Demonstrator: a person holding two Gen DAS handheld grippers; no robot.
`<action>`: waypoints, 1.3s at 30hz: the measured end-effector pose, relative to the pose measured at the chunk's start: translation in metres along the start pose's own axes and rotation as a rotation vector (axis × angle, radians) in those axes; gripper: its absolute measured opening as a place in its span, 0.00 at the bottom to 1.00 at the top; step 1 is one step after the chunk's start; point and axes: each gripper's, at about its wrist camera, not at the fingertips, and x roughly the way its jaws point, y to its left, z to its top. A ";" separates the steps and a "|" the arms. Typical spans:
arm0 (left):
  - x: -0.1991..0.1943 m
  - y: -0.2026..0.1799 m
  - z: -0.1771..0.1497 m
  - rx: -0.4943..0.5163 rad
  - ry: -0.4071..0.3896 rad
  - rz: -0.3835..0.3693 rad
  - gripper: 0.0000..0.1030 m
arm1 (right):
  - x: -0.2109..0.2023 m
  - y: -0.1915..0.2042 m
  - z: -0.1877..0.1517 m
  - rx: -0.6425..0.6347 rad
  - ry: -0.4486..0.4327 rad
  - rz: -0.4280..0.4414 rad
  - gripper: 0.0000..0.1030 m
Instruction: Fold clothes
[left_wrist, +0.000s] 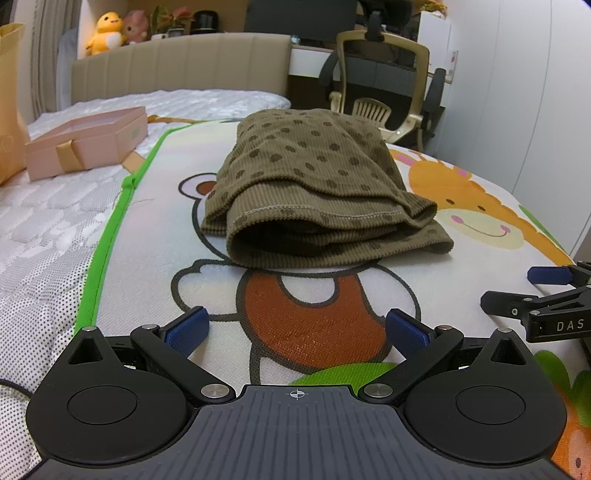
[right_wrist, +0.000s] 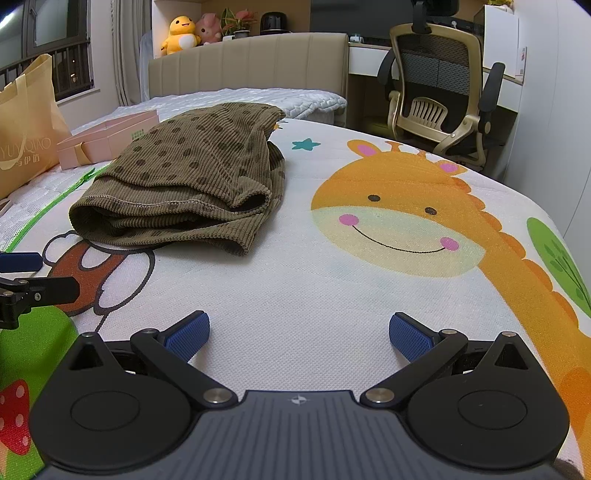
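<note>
A folded olive-brown ribbed garment with dark dots (left_wrist: 314, 184) lies on the cartoon-print play mat (left_wrist: 461, 280); it also shows in the right wrist view (right_wrist: 184, 177), ahead and to the left. My left gripper (left_wrist: 297, 330) is open and empty, low over the mat just short of the garment's near edge. My right gripper (right_wrist: 299, 334) is open and empty over bare mat (right_wrist: 332, 288), to the right of the garment. The right gripper's fingertips (left_wrist: 546, 275) show at the right edge of the left wrist view; the left gripper's fingertips (right_wrist: 22, 261) show at the left edge of the right wrist view.
A pink gift box (left_wrist: 85, 142) sits on the white mattress (left_wrist: 44, 236) left of the mat. A yellow tote bag (right_wrist: 26, 129) stands at far left. A beige headboard (left_wrist: 177, 66) and an office chair (right_wrist: 439, 92) lie beyond the bed.
</note>
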 end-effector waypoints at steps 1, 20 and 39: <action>0.000 0.000 0.000 0.001 0.001 0.000 1.00 | 0.000 0.000 0.000 0.000 0.000 0.000 1.00; 0.002 -0.002 0.000 0.011 0.009 0.004 1.00 | 0.000 0.000 0.000 0.001 0.000 0.000 1.00; -0.004 0.000 -0.003 0.004 0.005 -0.014 1.00 | -0.003 -0.002 -0.004 0.000 -0.002 0.007 1.00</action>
